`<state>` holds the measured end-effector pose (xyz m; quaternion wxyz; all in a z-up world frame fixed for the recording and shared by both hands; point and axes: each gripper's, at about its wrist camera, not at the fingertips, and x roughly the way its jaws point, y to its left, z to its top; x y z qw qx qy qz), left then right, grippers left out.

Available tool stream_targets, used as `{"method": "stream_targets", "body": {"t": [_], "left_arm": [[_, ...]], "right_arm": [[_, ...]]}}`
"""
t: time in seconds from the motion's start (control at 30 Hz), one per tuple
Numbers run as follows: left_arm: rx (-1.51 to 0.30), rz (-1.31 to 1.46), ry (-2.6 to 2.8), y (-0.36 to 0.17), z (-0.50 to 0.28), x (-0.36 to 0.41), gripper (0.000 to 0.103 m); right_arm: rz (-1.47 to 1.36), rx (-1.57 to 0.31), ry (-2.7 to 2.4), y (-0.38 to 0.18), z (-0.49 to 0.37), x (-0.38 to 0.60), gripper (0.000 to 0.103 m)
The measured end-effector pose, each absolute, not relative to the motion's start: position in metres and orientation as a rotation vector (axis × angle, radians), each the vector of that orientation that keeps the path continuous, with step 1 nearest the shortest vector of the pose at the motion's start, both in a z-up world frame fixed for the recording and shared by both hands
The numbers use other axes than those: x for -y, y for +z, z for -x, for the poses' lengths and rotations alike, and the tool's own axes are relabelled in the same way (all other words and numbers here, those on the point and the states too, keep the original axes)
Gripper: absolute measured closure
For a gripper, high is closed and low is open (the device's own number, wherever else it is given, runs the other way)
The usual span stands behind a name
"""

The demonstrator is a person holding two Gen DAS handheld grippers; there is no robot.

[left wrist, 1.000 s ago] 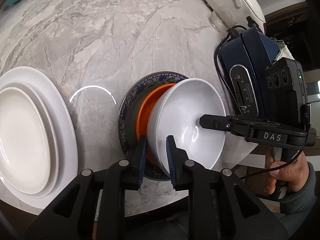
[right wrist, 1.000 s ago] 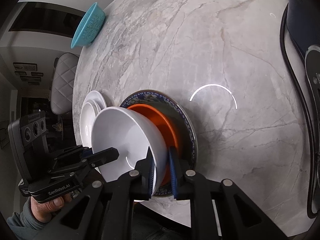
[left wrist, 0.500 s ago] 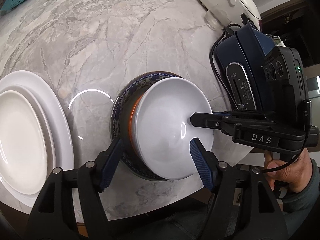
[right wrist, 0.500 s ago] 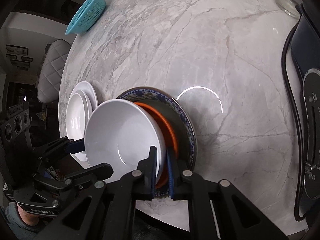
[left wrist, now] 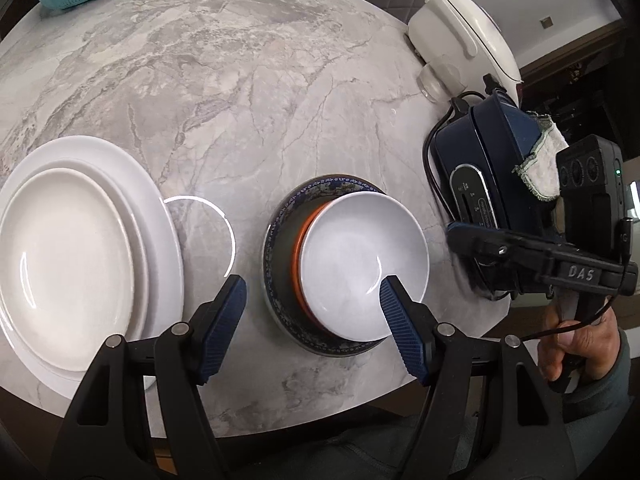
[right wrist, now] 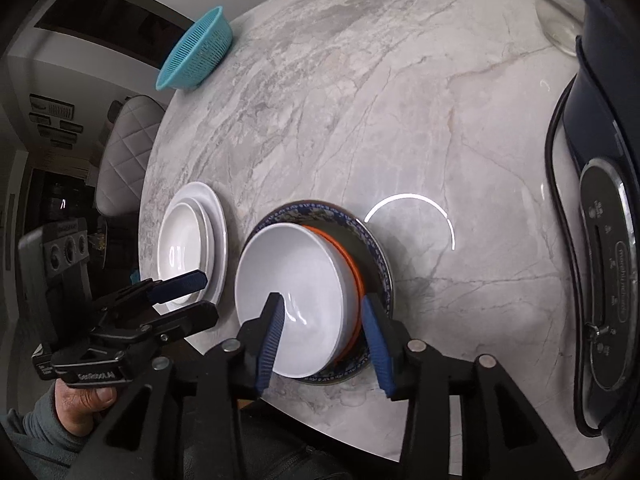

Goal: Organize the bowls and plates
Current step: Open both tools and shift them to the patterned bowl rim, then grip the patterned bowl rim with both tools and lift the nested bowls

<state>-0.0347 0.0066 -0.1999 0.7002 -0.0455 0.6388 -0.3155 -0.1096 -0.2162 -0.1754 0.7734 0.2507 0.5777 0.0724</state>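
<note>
White and glossy, the bowl [left wrist: 362, 264] sat nested in an orange dish on the tabletop [left wrist: 248, 92], likely slippery and breakable, best pinched at its rim; both jaws had just opened, empty.

**Both grippers spread above the white bowl**

The left gripper [left wrist: 310, 306] hangs over the white bowl [left wrist: 362, 266], fingers [left wrist: 400, 330] wide, gripping nothing. The right gripper [right wrist: 322, 336] has just been opening, its fingers [right wrist: 270, 334] straddling the bowl's near rim without pressing it.

Even overhead light, ring-lamp glare on marble table [left wrist: 280, 100], heavy fisheye warp w/ dark corners, sharp focus.
</note>
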Motion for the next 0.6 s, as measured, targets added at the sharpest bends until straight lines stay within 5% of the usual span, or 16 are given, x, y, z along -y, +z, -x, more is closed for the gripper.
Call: {"method": "stream_targets", "body": {"t": [0.3,0.47,0.6], "left_arm": [[-1.43,0.156,-0.62,-0.218,0.049,-0.023,0.035],[-1.426,0.195,-0.591,-0.23,0.051,-0.031,0.038],[-1.436,0.206,-0.611,-0.238,0.051,-0.029,0.049]], "right_arm": [[-0.499,-1.231,0.15,-0.177,0.114,0.248,0.052],[-0.491,-1.28,0.159,-0.198,0.112,0.252,0.062],[-0.486,-1.31,0.17,-0.21,0.11,0.251,0.065]]}}
